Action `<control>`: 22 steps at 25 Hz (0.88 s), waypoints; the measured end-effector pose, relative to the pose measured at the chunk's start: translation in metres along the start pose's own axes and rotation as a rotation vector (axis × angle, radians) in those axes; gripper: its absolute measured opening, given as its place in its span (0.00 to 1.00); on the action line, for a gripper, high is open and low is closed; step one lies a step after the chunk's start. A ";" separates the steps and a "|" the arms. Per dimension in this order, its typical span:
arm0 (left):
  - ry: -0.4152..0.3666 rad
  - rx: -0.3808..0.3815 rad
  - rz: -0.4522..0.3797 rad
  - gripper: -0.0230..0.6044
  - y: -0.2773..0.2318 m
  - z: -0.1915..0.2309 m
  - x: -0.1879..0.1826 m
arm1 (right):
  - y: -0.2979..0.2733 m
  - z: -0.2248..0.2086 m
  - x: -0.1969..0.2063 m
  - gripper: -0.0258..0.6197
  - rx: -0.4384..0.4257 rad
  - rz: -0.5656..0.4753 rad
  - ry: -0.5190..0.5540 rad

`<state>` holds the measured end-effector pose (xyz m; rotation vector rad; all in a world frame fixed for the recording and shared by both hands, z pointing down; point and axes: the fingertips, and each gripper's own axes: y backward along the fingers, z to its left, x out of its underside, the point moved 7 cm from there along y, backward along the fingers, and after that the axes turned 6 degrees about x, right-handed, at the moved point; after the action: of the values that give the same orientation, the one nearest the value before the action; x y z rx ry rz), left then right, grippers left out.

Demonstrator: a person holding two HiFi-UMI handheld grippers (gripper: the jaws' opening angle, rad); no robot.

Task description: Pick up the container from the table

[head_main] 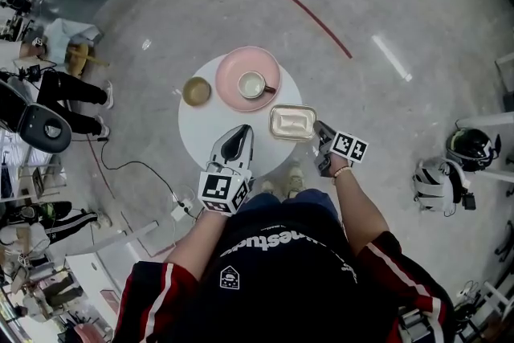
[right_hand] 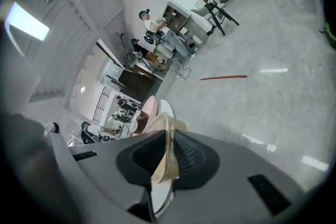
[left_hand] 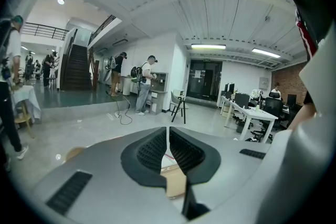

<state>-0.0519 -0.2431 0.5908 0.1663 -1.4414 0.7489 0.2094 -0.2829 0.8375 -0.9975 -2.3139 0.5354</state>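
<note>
The container (head_main: 291,122) is a shallow beige rectangular tub at the right edge of the round white table (head_main: 201,136). My right gripper (head_main: 320,131) reaches it from the right. In the right gripper view the pads of that gripper (right_hand: 169,157) press on both sides of the container's thin rim (right_hand: 168,136). My left gripper (head_main: 238,137) hovers over the table's front part, left of the container and apart from it. Its jaws (left_hand: 168,150) are together with nothing between them.
A pink plate (head_main: 231,90) carrying a cup (head_main: 253,83) sits at the table's far side, with a small tan bowl (head_main: 196,91) to its left. Two helmets (head_main: 440,181) lie on the floor at the right. Seated people (head_main: 64,92) and cables are at the left.
</note>
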 end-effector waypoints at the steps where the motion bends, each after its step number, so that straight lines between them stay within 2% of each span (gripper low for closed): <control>1: -0.002 -0.005 0.000 0.09 0.004 0.001 -0.002 | 0.001 0.002 0.000 0.13 0.000 -0.001 -0.001; 12: -0.011 -0.013 -0.028 0.09 0.043 0.010 -0.014 | 0.023 0.025 0.013 0.13 -0.012 -0.010 0.025; 22: 0.019 -0.048 -0.097 0.09 0.081 0.029 -0.018 | 0.047 0.046 0.023 0.13 -0.016 -0.038 0.042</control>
<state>-0.1200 -0.2035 0.5517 0.1904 -1.4219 0.6353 0.1924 -0.2415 0.7839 -0.9619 -2.2981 0.4767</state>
